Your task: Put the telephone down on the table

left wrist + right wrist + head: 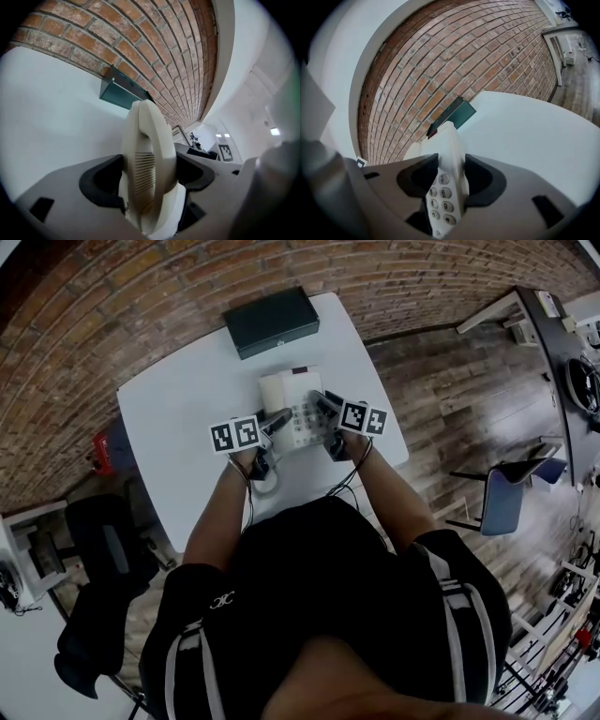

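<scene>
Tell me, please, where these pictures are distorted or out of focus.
Head view: the fisheye lens bends the brick wall into an arc; light on the table is even. Left gripper view: the handset looks slightly soft, corners dark. Right gripper view: the telephone keys are readable, wall curved.

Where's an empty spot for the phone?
The table is bare on its left side, between the dark box and the near edge. A narrower strip lies right of the telephone. The middle is crowded by the left gripper and right gripper.

On the telephone (451, 150), keypad buttons (440, 192) read 3, 5, 6, 8 and 9.
</scene>
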`<act>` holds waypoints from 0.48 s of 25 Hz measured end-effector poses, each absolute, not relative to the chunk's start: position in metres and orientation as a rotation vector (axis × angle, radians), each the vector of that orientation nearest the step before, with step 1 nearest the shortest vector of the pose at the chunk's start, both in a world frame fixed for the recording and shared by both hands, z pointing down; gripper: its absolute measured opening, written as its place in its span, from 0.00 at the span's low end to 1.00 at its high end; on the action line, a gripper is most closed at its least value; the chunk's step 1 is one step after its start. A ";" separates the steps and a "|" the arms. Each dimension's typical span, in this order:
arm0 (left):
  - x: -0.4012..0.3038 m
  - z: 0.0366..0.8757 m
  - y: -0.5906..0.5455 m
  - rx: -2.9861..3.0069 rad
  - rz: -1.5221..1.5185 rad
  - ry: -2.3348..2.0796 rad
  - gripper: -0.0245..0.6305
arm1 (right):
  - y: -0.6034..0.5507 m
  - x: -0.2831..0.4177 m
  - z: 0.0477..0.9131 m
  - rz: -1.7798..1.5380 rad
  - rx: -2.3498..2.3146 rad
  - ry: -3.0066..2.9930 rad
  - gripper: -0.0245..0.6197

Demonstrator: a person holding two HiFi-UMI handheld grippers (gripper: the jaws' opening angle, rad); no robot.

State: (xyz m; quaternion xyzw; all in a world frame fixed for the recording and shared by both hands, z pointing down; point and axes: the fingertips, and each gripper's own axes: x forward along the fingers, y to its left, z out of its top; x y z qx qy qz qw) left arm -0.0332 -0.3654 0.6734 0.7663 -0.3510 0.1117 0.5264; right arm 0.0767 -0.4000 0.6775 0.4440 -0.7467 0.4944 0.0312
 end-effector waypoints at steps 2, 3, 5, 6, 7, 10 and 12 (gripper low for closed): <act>-0.032 0.679 -0.365 1.820 0.270 -0.838 0.59 | -0.400 0.077 0.683 1.518 1.371 -2.287 0.29; -0.032 0.681 -0.364 1.814 0.275 -0.837 0.59 | -0.399 0.077 0.685 1.516 1.370 -2.282 0.29; -0.032 0.684 -0.362 1.809 0.287 -0.837 0.59 | -0.398 0.077 0.687 1.515 1.366 -2.281 0.29; -0.032 0.686 -0.362 1.809 0.291 -0.837 0.59 | -0.397 0.078 0.688 1.515 1.365 -2.282 0.29; -0.031 0.688 -0.361 1.808 0.296 -0.837 0.59 | -0.396 0.078 0.690 1.515 1.363 -2.282 0.29; -0.030 0.695 -0.359 1.805 0.322 -0.837 0.59 | -0.395 0.078 0.695 1.511 1.355 -2.278 0.29; -0.030 0.698 -0.356 1.800 0.333 -0.835 0.59 | -0.393 0.078 0.697 1.508 1.348 -2.274 0.29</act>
